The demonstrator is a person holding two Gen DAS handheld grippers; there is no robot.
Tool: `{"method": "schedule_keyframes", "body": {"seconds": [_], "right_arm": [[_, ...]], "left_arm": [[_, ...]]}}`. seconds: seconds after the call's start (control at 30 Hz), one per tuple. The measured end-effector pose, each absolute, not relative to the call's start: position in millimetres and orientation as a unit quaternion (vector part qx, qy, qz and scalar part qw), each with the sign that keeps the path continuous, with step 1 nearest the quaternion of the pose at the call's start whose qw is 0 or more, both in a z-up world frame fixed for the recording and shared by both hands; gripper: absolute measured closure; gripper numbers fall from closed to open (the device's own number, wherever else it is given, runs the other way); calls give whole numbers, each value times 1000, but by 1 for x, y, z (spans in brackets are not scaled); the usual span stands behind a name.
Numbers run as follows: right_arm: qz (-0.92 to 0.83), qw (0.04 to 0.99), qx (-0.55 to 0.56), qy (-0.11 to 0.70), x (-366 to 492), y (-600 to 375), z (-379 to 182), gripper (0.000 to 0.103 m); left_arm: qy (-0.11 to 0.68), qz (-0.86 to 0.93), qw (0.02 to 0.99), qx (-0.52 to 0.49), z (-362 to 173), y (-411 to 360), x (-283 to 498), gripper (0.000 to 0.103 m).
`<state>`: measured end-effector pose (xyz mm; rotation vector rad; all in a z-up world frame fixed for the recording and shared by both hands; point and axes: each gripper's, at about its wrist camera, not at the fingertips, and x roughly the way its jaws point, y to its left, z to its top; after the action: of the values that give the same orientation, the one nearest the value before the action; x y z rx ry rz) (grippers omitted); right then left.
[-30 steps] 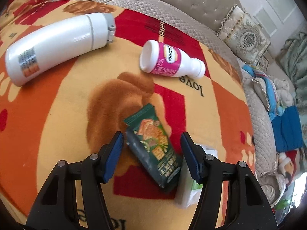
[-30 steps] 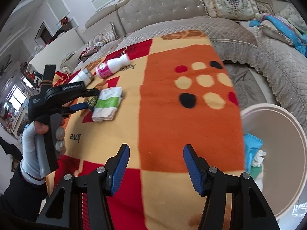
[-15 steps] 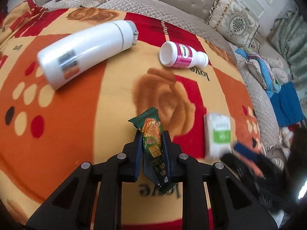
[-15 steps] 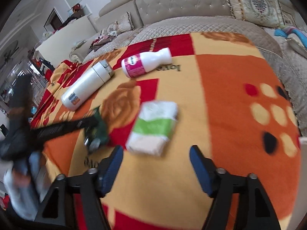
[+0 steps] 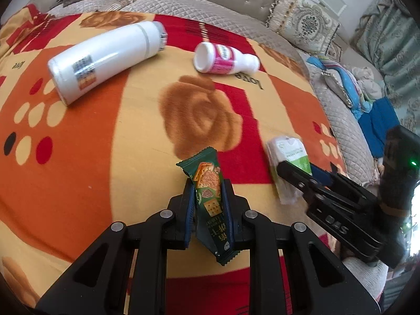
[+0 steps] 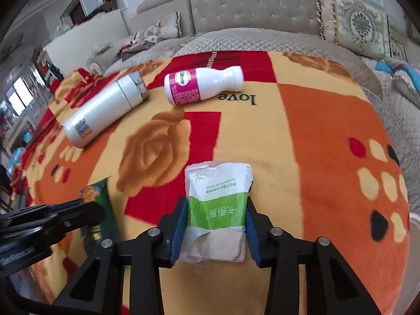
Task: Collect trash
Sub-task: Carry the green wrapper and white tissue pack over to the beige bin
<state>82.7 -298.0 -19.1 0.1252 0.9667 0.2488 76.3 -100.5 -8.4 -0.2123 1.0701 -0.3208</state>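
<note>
Left gripper point(image 5: 207, 204): jaws clamped on the green cracker wrapper point(image 5: 210, 194), seemingly just off the blanket point(image 5: 110, 141). Right gripper point(image 6: 216, 225): jaws have just been closing, pads against the tissue pack point(image 6: 218, 207) on the blanket. Beyond lie a white flask point(image 6: 105, 110) and pink-labelled bottle point(image 6: 202, 85), well apart. Sofa cushions point(image 6: 359, 30) behind.

Fuzzy cloth blanket point(image 5: 110, 136), glossy foil wrapper point(image 5: 210, 191), smooth plastic bottle point(image 6: 202, 85)
</note>
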Motion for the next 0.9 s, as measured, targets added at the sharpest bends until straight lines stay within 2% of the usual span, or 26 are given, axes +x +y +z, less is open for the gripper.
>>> {"method": "schedule_keyframes", "body": {"seconds": [0.43,0.9], "right_arm": [[89,892,93,434,-1,-370,8,64],[46,899,129,417,-49,-432,13,64]], "left_arm": [[501,-211,837,-59,3,-180,36,86],[493,-250,833,-13,10,-255,6,86]]}}
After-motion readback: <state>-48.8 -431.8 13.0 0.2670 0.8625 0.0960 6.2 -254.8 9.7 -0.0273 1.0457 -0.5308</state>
